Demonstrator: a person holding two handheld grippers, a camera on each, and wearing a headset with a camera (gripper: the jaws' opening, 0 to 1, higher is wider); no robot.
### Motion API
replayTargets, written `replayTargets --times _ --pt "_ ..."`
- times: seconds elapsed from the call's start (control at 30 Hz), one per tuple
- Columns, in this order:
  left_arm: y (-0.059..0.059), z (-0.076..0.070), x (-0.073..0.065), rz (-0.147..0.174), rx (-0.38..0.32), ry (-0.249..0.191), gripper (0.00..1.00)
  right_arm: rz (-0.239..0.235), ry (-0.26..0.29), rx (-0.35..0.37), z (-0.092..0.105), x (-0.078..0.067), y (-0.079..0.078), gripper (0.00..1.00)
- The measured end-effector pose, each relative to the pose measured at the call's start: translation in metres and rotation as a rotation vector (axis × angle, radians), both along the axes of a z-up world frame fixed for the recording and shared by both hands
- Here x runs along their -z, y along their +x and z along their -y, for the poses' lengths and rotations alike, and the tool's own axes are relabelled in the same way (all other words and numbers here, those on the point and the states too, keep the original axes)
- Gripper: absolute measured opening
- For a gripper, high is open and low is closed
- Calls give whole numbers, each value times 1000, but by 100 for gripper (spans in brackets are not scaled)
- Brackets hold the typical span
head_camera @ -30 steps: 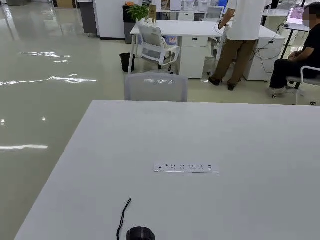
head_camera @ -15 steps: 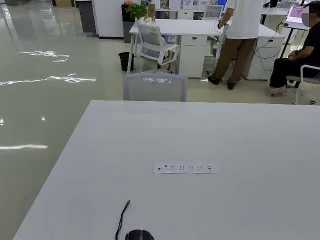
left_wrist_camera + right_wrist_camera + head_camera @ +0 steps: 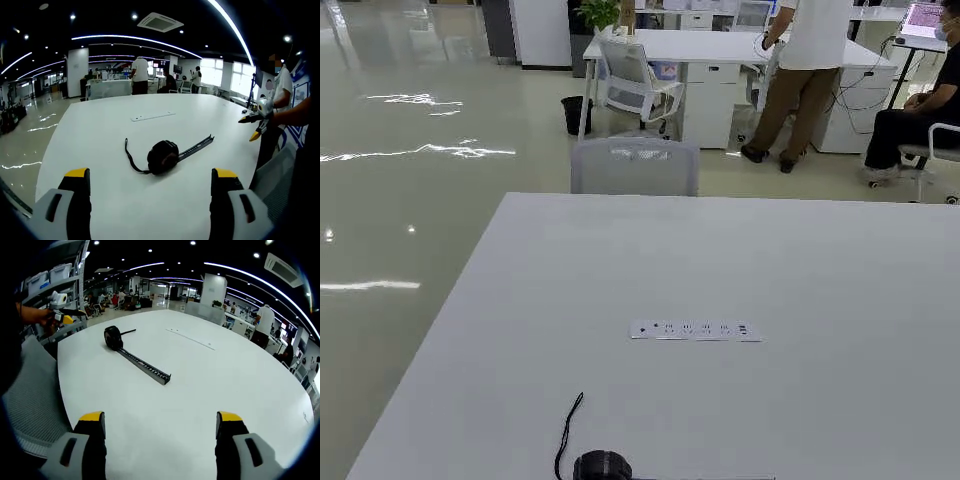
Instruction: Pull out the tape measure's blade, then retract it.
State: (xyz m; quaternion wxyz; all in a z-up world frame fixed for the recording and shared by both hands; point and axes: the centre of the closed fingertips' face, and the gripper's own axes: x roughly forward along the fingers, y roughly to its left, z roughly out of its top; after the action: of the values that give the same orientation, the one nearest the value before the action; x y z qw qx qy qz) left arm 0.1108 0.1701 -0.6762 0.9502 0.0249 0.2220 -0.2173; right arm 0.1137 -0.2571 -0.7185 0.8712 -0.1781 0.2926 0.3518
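The tape measure [image 3: 162,156] lies on the white table [image 3: 90,130] straight ahead of my left claw [image 3: 150,200], just beyond its jaws and untouched. Its blade [image 3: 196,146] is stretched flat toward that claw's right and its black strap [image 3: 128,154] curls off to the left. My right claw [image 3: 161,440] faces it from well apart, with the case up and left of the jaws. Both claws stand spread wide, nothing between the jaws, and a power strip [image 3: 153,116] sits in the table farther on.
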Motion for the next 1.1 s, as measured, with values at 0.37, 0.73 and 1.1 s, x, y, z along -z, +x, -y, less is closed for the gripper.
replayTargets --times 0.37,0.73,1.1 --pt "4 16 2 -2 -39 20 99 -1 -65 -93 -12 -4 18 89" --pt "16 19 5 35 -90 78 99 -19 -114 -250 -39 -9 38 82" --pt "21 24 5 43 -89 103 99 -63 -217 -415 -51 -5 58 69"
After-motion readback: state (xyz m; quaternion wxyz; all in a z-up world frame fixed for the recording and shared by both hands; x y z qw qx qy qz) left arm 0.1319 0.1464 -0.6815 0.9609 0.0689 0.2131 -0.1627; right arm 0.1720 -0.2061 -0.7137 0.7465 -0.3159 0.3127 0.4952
